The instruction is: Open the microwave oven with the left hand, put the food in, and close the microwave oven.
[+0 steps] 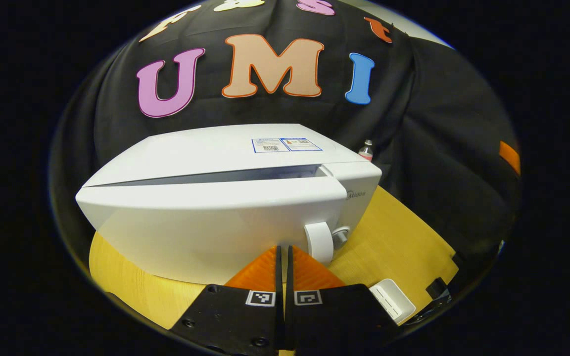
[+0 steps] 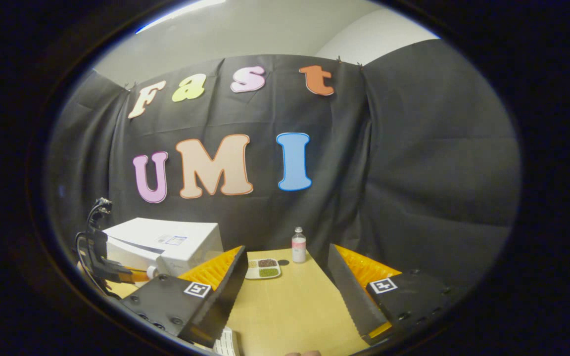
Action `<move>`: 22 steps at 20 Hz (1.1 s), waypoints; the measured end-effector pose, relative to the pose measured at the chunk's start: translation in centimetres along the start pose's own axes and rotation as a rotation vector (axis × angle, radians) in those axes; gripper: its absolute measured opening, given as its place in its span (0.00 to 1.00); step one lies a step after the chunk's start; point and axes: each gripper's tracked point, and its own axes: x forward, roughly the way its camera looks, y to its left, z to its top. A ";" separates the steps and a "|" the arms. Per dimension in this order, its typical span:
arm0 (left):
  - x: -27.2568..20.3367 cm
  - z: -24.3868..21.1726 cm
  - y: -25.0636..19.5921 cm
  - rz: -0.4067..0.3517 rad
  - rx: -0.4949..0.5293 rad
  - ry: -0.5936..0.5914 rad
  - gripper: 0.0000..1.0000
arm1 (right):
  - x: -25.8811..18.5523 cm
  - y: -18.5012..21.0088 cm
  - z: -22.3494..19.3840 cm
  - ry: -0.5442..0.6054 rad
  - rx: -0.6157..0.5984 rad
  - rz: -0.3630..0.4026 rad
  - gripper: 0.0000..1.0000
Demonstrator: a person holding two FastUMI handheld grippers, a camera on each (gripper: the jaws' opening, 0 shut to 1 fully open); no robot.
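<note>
The white microwave stands on the wooden table, close in front of the left gripper view. Its door is ajar: a wedge-shaped gap runs along the top, wider at the right. My left gripper is shut with nothing between its fingers, its tips at the door's lower front, just left of a white knob. In the right gripper view, a small plate of food lies on the table right of the microwave. My right gripper hangs open above the table, short of the plate, holding nothing. The left gripper shows at the microwave's front.
A small bottle stands at the back of the table by the black cloth wall, just right of the plate; it also peeks out behind the microwave as the bottle. A white ribbed object lies near the table's front edge.
</note>
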 end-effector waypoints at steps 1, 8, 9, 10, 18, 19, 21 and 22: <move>0.4 0.3 0.3 0.011 0.002 -0.001 0.00 | 0.1 0.1 -0.1 0.004 0.001 0.000 0.92; 1.1 1.0 0.3 0.027 -0.091 -0.027 0.00 | 0.4 0.7 0.3 0.003 -0.040 0.008 0.92; 1.4 1.4 0.4 0.027 -0.092 -0.038 0.00 | 0.6 0.8 0.3 0.002 -0.039 0.007 0.92; 2.0 2.0 0.4 0.020 -0.095 -0.056 0.00 | 0.7 0.8 0.3 0.004 -0.035 0.010 0.92; 1.5 1.3 0.6 0.029 -0.122 -0.042 0.00 | 0.7 1.3 0.1 0.005 -0.036 0.023 0.92; 1.2 1.3 0.5 0.030 -0.121 -0.047 0.00 | 0.5 1.3 0.1 0.007 -0.030 0.023 0.99; 0.1 1.4 0.0 0.017 -0.120 -0.061 0.00 | 0.4 1.0 -0.1 0.008 -0.027 0.019 0.99; -0.8 1.6 -0.2 0.012 -0.114 -0.070 0.00 | 0.4 1.0 -0.2 0.012 -0.031 0.020 0.92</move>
